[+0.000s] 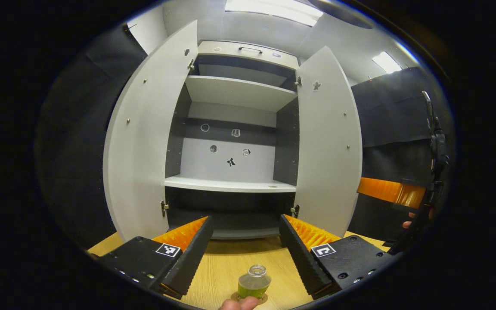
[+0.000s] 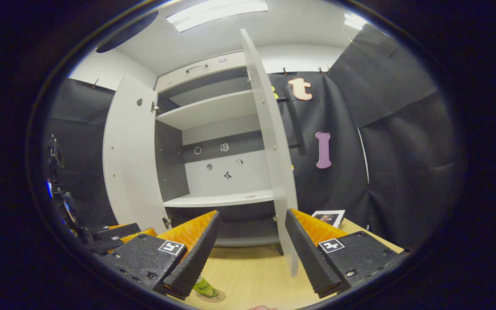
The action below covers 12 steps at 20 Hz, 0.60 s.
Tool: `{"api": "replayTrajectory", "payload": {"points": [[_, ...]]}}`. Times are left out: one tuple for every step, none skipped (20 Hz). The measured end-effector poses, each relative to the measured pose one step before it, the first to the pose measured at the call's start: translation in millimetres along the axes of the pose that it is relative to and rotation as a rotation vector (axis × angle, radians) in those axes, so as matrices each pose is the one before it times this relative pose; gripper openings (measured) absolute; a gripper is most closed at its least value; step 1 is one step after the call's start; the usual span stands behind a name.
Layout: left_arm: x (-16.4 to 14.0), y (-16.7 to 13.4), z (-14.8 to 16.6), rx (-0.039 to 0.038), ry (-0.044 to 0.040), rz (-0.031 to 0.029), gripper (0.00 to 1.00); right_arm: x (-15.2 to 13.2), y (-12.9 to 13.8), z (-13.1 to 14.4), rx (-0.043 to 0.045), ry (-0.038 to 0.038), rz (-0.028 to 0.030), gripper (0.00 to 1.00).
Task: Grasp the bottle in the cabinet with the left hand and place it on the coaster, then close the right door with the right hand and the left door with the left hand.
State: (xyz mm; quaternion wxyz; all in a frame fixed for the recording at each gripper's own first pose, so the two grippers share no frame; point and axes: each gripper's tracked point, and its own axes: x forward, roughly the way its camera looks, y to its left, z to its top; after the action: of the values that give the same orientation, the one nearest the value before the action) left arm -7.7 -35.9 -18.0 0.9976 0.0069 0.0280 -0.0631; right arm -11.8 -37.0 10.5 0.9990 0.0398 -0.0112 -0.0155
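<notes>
A small clear bottle (image 1: 253,282) holding green liquid stands upright on a round coaster (image 1: 263,298) on the wooden table. It sits low between the fingers of my left gripper (image 1: 244,219), which is open and not touching it. A fingertip shows just below the bottle. The white cabinet stands ahead with its left door (image 1: 144,142) and right door (image 1: 327,142) both swung open. My right gripper (image 2: 252,213) is open and empty, with the right door (image 2: 274,172) edge-on straight ahead between its fingers. The bottle (image 2: 205,287) shows partly behind this gripper's left finger.
The cabinet's shelves (image 1: 230,185) are bare, with small stickers on the back panel. A white-framed card (image 2: 327,216) lies on the table (image 2: 252,271) right of the right door. My left gripper (image 2: 116,234) shows at the lower left. A stand with cables (image 1: 435,146) rises at the far right.
</notes>
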Motion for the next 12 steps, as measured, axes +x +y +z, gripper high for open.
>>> {"api": "replayTrajectory", "payload": {"points": [[0.47,0.15,2.49,-0.00274,0.00100,0.00655,0.94,-1.36,-14.57,8.30,-0.00913,-0.01416,-0.02557,0.94],[0.19,0.15,0.61,-0.00099,0.00075,0.00654,0.94,-0.98,-14.43,8.64,-0.00728,-0.01472,-0.02733,0.98],[1.02,-0.03,0.84,-0.00274,-0.00029,0.00712,0.94,0.50,-15.08,11.10,-0.00414,-0.01657,-0.02954,0.98],[0.80,-0.59,-0.08,-0.00383,0.00054,0.00336,0.94,2.51,-14.40,10.72,-0.00219,-0.01811,-0.02713,0.98],[0.59,-0.40,-1.42,-0.00423,0.00102,0.00485,0.94,4.42,-12.07,12.07,-0.00112,-0.01497,-0.02069,0.98],[-1.07,0.53,0.15,-0.00244,-0.00710,0.01070,0.94,6.01,-10.09,10.59,0.00146,-0.01473,-0.01095,0.98],[-0.51,1.08,0.94,-0.00035,-0.01031,0.00840,0.99,6.79,-7.54,11.12,0.00021,-0.01424,-0.00315,0.94],[0.00,1.12,-0.38,0.00059,-0.00187,0.00809,0.94,7.39,-7.24,8.09,-0.00315,-0.00858,-0.00443,0.98],[-1.05,1.43,-2.35,-0.00040,0.00500,0.01101,0.94,8.71,-7.33,7.16,-0.00479,-0.00063,-0.00865,0.98],[-0.40,1.87,-1.62,-0.00410,0.00360,0.00756,0.94,6.83,-5.51,4.49,-0.00386,0.00451,-0.00148,0.98],[-0.67,0.85,-0.51,-0.00440,0.00092,0.00728,0.94,6.53,-2.20,6.21,0.00101,-0.00358,0.00564,0.98],[-1.09,2.10,-0.45,-0.00049,-0.00160,0.01041,0.94,7.97,-0.99,7.04,0.00125,-0.00905,0.00782,0.98]]}}
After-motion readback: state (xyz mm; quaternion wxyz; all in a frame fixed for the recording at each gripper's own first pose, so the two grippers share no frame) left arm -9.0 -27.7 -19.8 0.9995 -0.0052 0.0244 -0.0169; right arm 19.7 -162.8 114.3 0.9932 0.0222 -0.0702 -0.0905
